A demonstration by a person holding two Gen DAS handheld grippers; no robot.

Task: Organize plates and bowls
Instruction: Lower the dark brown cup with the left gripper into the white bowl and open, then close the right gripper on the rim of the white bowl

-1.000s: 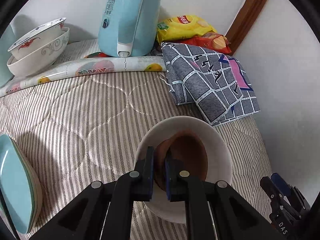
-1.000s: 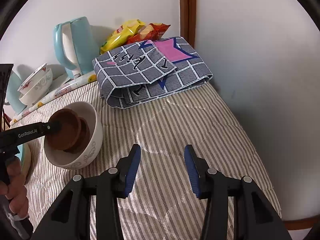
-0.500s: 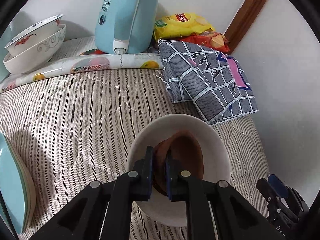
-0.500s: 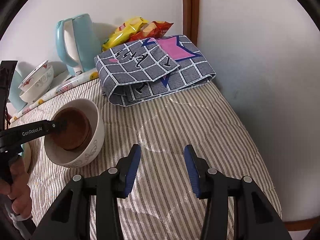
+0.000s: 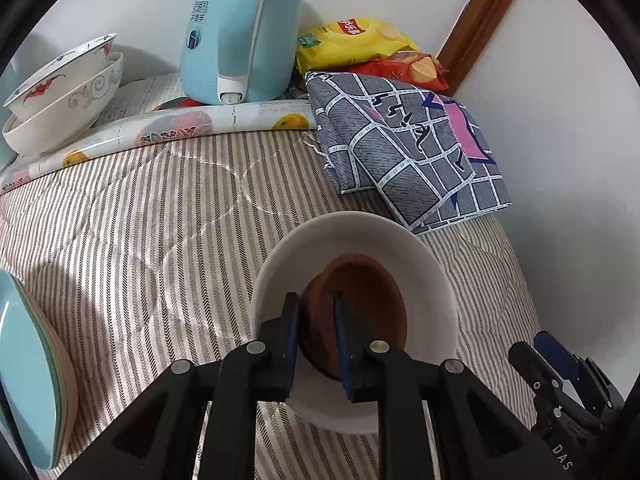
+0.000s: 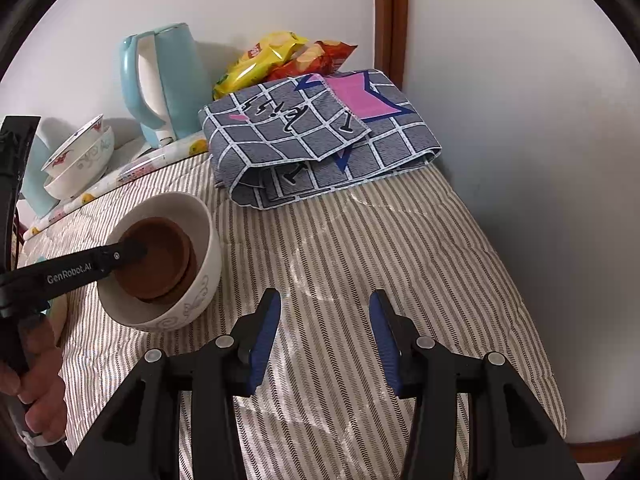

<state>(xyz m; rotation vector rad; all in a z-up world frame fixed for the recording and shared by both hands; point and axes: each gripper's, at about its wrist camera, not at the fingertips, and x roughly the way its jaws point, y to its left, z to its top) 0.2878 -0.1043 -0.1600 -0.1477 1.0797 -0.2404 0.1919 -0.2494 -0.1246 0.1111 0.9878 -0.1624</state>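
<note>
A small brown bowl (image 5: 368,304) (image 6: 154,264) sits inside a white patterned bowl (image 5: 360,236) (image 6: 200,280) on the striped quilt. My left gripper (image 5: 318,336) straddles the brown bowl's near rim. Its jaws are opening, and the pads stand slightly off the rim on either side. In the right wrist view the left gripper's finger (image 6: 132,250) reaches into the bowl from the left, held by a hand. My right gripper (image 6: 324,340) hovers open over bare quilt to the right of the bowls, nothing between its fingers.
Two stacked white bowls (image 5: 60,92) stand at the back left, and teal plates (image 5: 28,380) at the left edge. A light blue kettle (image 5: 240,28), chip bags (image 5: 352,40) and a folded grey checked cloth (image 5: 404,152) fill the back. A wall closes the right side.
The left gripper's jaws have parted a little around the brown bowl's rim, and the brown bowl has settled lower in the white bowl. The right gripper has stayed put.
</note>
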